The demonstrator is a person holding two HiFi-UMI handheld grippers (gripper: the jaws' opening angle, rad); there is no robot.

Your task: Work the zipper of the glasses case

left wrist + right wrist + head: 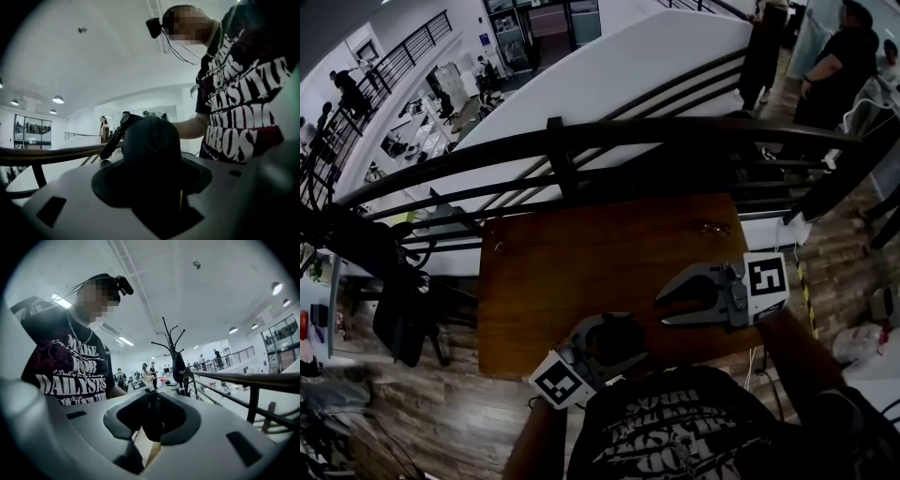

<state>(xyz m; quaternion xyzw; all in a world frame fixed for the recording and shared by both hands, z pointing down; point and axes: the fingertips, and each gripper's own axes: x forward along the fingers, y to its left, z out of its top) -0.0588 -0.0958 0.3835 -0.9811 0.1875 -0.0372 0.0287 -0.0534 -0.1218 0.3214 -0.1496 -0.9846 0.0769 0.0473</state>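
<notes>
1. Head view: the dark, rounded, zip-up glasses case (611, 345) sits at the near edge of the brown wooden table (553, 272), close to the person's chest. It is held in the left gripper (628, 339). The right gripper (664, 309) lies just beside the case on its right, with its jaws pointing left at it, so it is the free tool nearer the zipper.
2. Left gripper view: the jaws are spread wide and clamped on the case's flanks. The case rises lengthwise out of them, and its zipper seam runs up over the crown.
3. Right gripper view: the jaws stand a little apart. The case's narrow dark end sits in the gap, seam facing, and the pads do not appear to press on it. Any new pinch likely has to go straight ahead, along that seam.
</notes>
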